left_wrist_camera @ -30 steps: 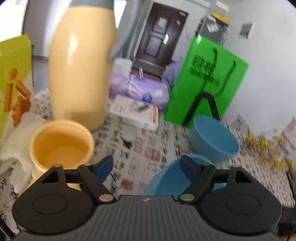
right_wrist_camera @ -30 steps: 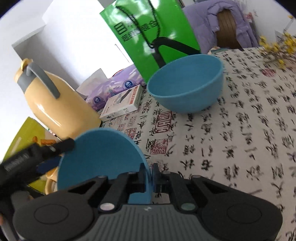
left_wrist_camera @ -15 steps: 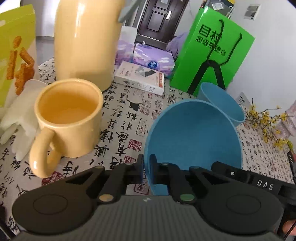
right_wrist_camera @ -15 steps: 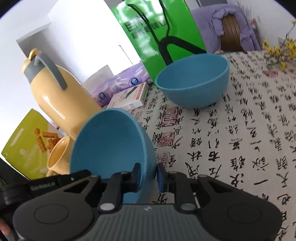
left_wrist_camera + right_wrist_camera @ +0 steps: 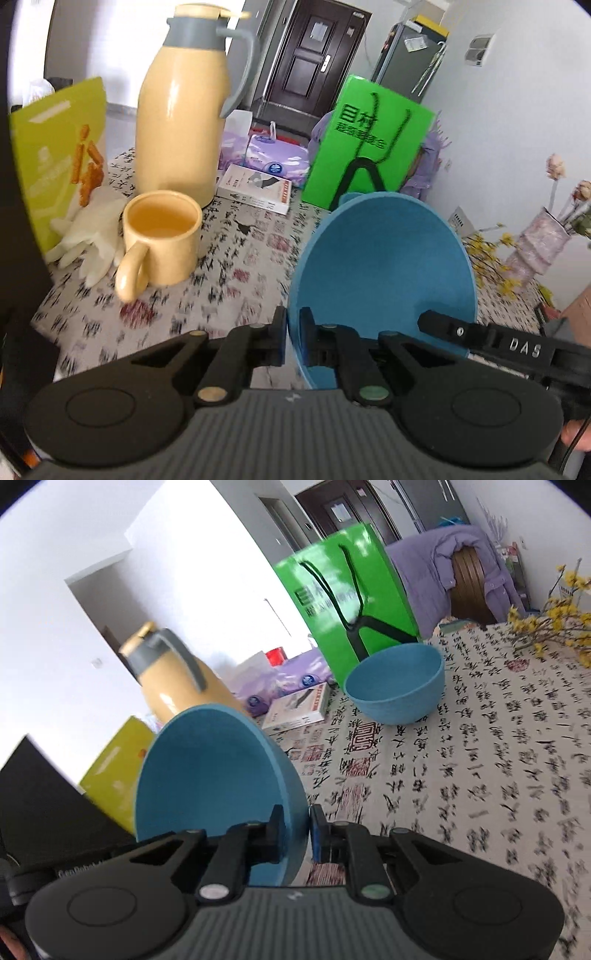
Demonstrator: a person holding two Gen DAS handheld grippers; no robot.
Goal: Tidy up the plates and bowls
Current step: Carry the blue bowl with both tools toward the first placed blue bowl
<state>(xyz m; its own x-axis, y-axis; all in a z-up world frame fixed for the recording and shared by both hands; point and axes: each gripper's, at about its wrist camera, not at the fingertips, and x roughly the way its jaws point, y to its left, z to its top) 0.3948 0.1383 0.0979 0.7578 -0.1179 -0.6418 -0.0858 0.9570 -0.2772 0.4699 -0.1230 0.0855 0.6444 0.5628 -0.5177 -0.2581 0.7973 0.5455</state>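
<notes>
A blue bowl is held up off the table, tilted on its side. My left gripper is shut on its near rim. My right gripper is shut on the rim of the same bowl at the other side; its black body shows in the left wrist view. A second blue bowl sits upright on the patterned tablecloth in front of the green bag; in the left wrist view only a sliver of its rim shows behind the held bowl.
A yellow mug, a yellow thermos jug, white gloves, a snack box, a small white box and tissue packs crowd the left. A green bag stands behind. Yellow flowers lie at right.
The left gripper went from open to shut on the bowl's rim. Both grippers have lifted the bowl higher and the views have pulled back from the table.
</notes>
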